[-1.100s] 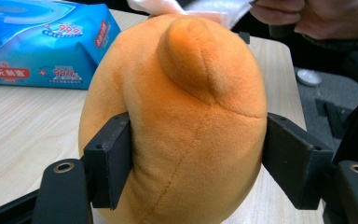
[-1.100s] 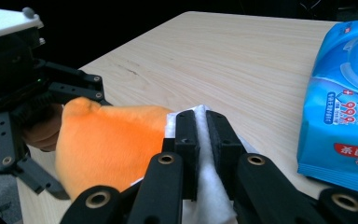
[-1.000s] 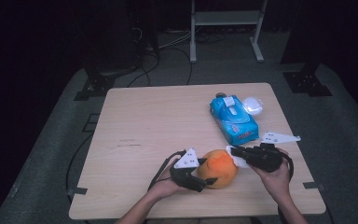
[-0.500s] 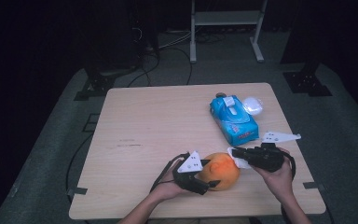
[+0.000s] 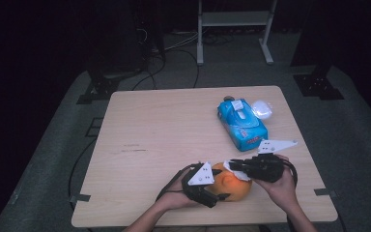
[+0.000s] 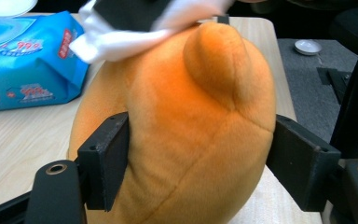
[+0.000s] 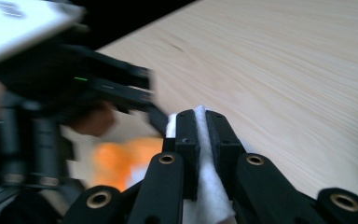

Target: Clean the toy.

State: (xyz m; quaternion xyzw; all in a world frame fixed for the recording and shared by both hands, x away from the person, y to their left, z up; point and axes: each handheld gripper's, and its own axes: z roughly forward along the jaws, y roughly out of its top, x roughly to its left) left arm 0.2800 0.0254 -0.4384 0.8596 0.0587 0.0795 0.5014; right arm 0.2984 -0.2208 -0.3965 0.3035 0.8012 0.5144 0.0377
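An orange plush toy (image 5: 235, 187) (image 6: 182, 121) lies near the table's front edge. It sits between the jaws of my left gripper (image 5: 221, 186) (image 6: 196, 163). Those jaws have just been opening, but both pads still touch the toy's sides. My right gripper (image 5: 233, 165) (image 7: 203, 121) is shut on a white wipe (image 7: 205, 186) (image 6: 116, 37). It holds the wipe against the top of the toy from the right.
A blue pack of wet wipes (image 5: 241, 124) (image 6: 23, 60) lies at the right back of the wooden table (image 5: 164, 125), with a small white round thing (image 5: 262, 109) beside it. Dark floor, cables and stands surround the table.
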